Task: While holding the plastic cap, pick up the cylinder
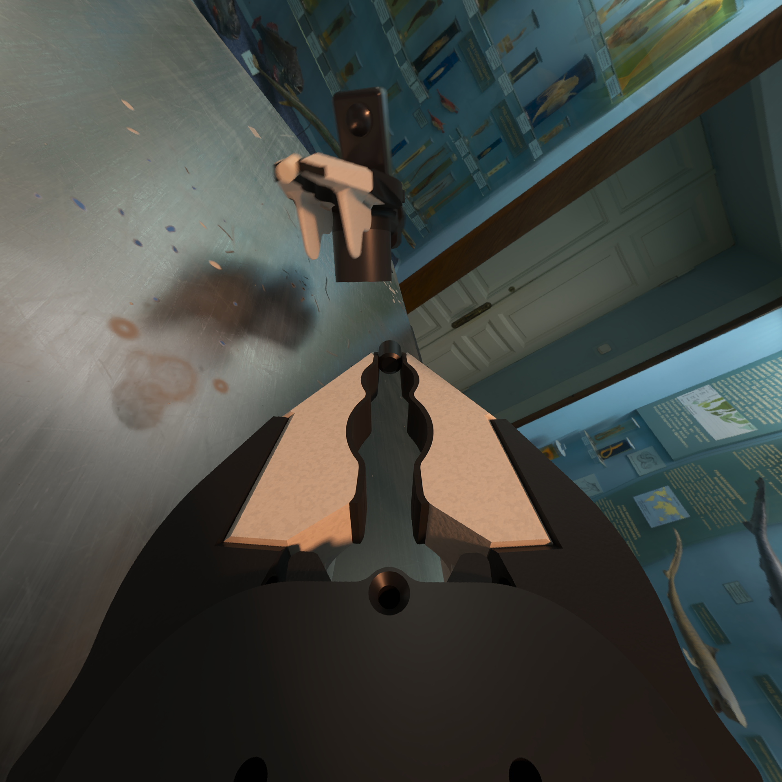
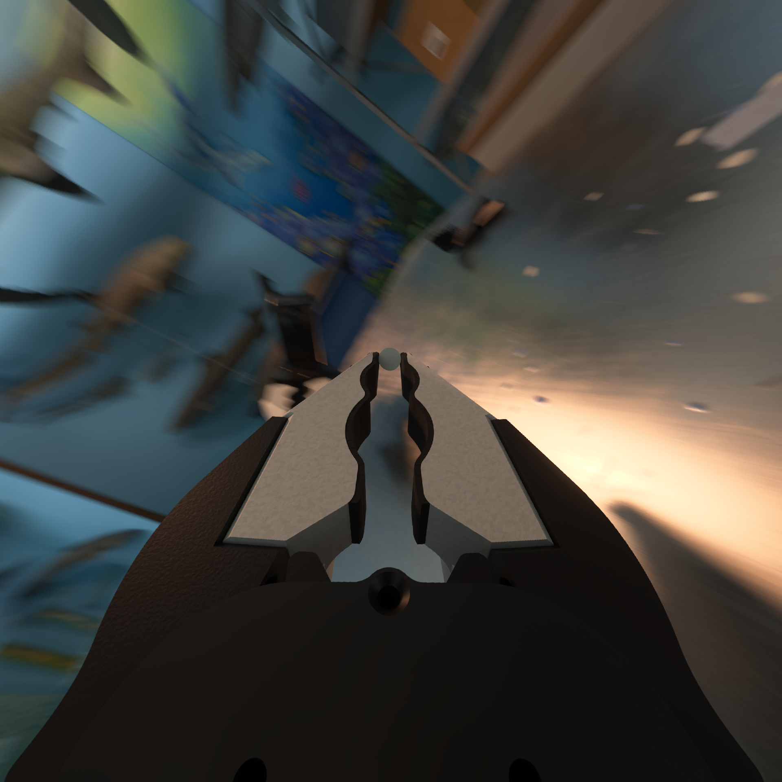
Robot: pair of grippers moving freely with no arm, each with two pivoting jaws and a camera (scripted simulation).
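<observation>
Above a scuffed, stained metal tabletop (image 1: 106, 211), the left gripper (image 1: 389, 363) pinches a small dark cylinder (image 1: 389, 357) at the tips of its pale, grainy, scallop-edged fingers (image 1: 313, 457). The right gripper (image 2: 389, 362), its surroundings blurred, clamps a tiny rounded white plastic cap (image 2: 389, 359) between its fingertips.

Both the left gripper (image 1: 389, 364) and right gripper (image 2: 388, 362) have dark bodies, pale textured fingers, scalloped black inner pads.
</observation>
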